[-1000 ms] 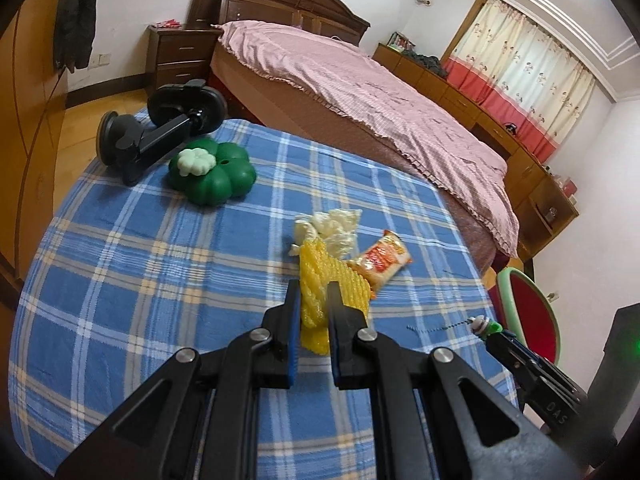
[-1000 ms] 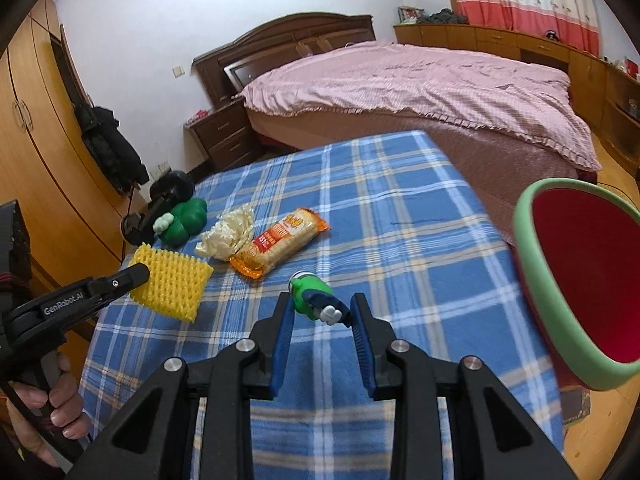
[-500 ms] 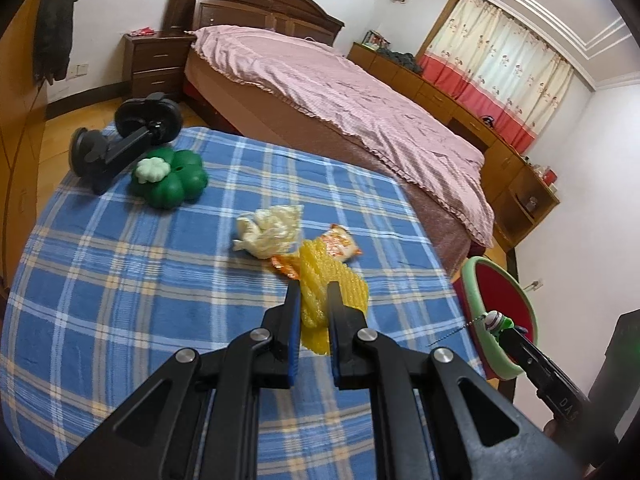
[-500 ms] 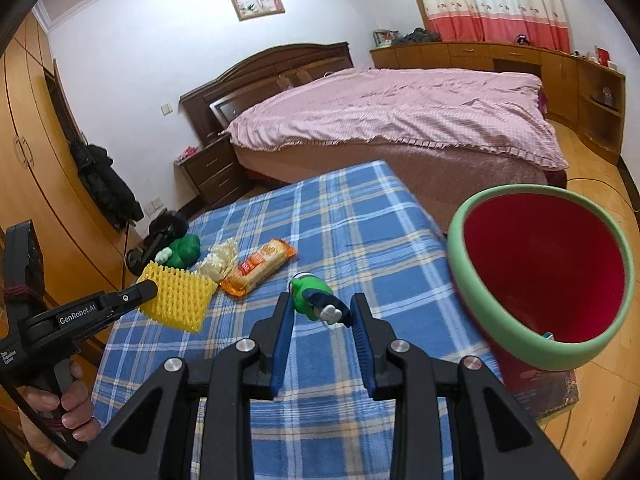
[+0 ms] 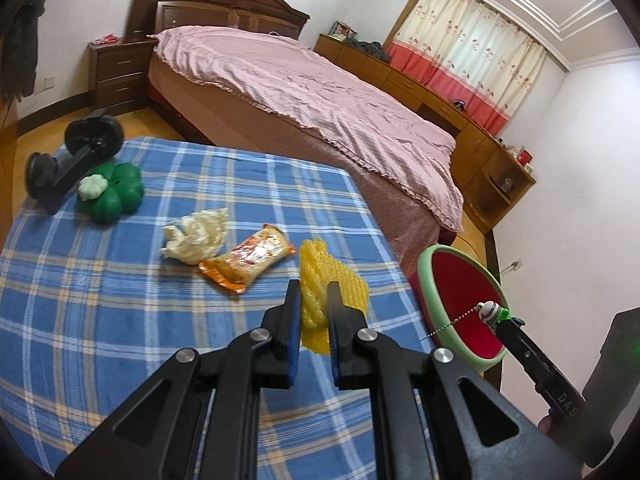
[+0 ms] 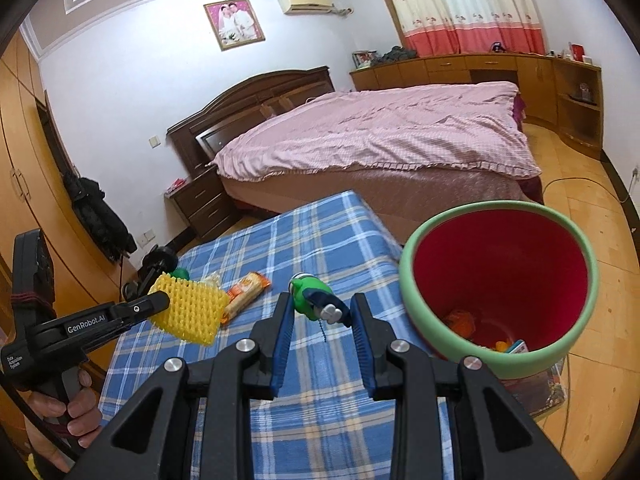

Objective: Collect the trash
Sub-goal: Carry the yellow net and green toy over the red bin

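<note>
Now my left gripper [image 5: 314,312] clamps the yellow mesh [image 5: 320,280], my right gripper [image 6: 320,312] a green toy [image 6: 310,294]; both should hang over the bin [image 6: 408,280] at right before I let go.

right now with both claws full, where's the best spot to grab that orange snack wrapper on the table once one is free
Judging by its pose, grip the orange snack wrapper across its narrow middle, coming from above. It lies flat on the blue plaid tablecloth, long and slim, so the pads can span its width. Keep clear of the crumpled white paper lying right by one end.
</note>
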Action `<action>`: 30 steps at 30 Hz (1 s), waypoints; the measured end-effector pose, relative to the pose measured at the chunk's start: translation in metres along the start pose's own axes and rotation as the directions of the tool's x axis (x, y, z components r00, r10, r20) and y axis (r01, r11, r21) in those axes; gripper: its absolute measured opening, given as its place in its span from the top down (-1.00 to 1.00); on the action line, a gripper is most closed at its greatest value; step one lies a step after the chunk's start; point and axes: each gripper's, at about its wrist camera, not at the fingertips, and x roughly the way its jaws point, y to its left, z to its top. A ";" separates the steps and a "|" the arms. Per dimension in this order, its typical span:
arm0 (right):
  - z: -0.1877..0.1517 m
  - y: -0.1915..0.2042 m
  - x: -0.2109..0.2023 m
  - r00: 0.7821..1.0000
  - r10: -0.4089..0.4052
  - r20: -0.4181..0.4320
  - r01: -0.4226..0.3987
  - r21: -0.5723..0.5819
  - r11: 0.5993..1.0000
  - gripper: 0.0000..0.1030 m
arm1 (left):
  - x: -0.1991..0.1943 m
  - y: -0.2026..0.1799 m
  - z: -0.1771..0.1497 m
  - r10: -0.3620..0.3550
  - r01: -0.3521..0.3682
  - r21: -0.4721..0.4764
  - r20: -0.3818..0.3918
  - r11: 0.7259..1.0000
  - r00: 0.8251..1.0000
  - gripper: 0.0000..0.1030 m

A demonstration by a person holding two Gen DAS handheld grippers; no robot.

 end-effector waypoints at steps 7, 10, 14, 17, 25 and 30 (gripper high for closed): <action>0.007 -0.021 -0.013 0.999 -0.030 0.035 0.029 0.033 0.999 0.39 | 0.011 -0.024 0.007 -0.027 0.027 0.031 -0.014 0.999 1.000 0.79; 0.011 -0.031 -0.018 0.998 -0.049 0.049 0.046 0.047 0.998 0.39 | 0.016 -0.035 0.010 -0.039 0.040 0.047 -0.020 0.998 0.999 0.79; 0.015 -0.043 -0.025 0.995 -0.077 0.068 0.073 0.063 0.995 0.39 | 0.025 -0.052 0.013 -0.060 0.062 0.071 -0.031 0.996 0.998 0.79; 0.018 -0.055 -0.029 0.992 -0.102 0.076 0.096 0.081 0.992 0.39 | 0.034 -0.066 0.014 -0.078 0.081 0.089 -0.041 0.993 0.996 0.79; 0.023 -0.091 -0.033 0.984 -0.156 0.081 0.144 0.133 0.980 0.39 | 0.059 -0.107 0.016 -0.125 0.135 0.138 -0.077 0.981 0.989 0.79; 0.022 -0.111 -0.029 0.980 -0.188 0.067 0.175 0.161 0.971 0.39 | 0.078 -0.131 0.012 -0.156 0.171 0.166 -0.102 0.971 0.983 0.79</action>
